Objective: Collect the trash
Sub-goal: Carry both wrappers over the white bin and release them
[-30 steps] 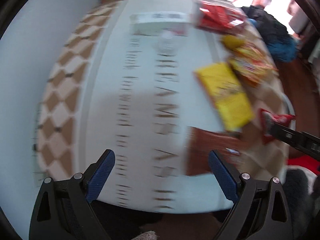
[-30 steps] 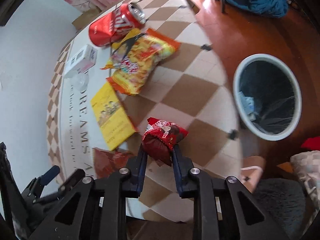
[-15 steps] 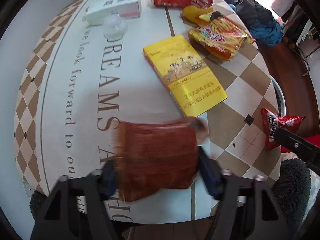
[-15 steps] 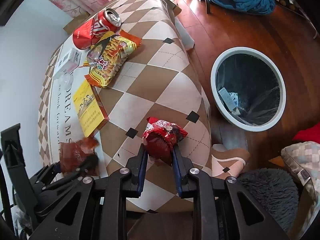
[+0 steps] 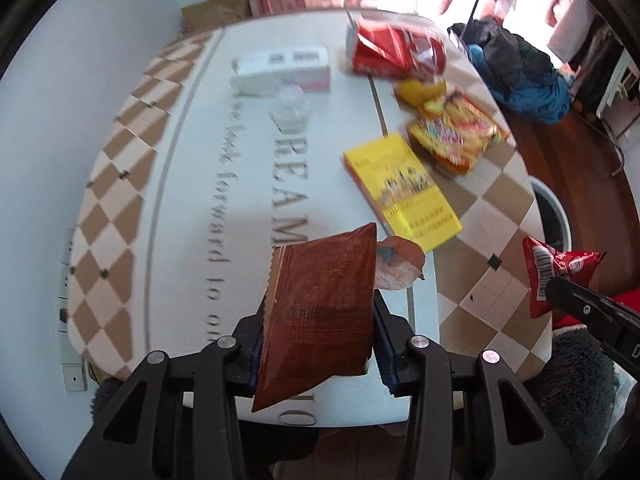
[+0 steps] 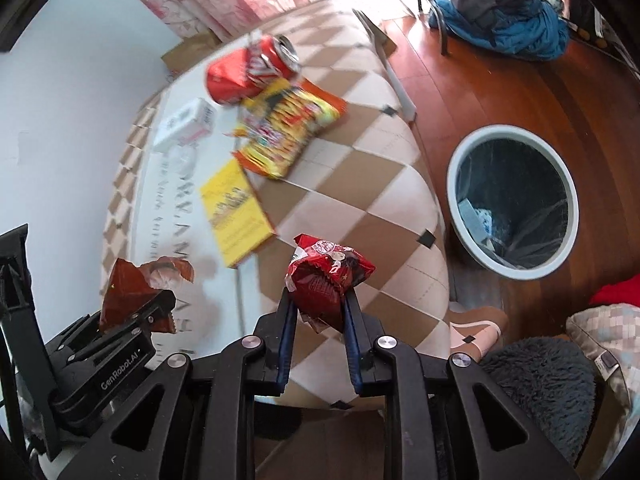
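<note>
Snack wrappers: three, brown wrapper (image 5: 320,304), red wrapper (image 6: 326,276), yellow-orange wrapper (image 5: 456,136)
Cans: one, red can (image 5: 396,56)
Boxes: two, yellow box (image 5: 400,192), white box (image 5: 282,70)
Bins: one, white bin (image 6: 514,200)

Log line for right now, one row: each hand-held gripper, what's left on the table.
left hand-held gripper: shut on brown wrapper | right hand-held gripper: shut on red wrapper | table: can, chip bag, yellow box, white box

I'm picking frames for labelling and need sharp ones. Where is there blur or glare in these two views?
Left wrist view: the can and chip bag are motion-smeared, the window behind is blown out; the brown wrapper in the left gripper is fairly sharp. Right wrist view: the can and table text are smeared; the red wrapper in the right gripper and the bin are sharp.
</note>
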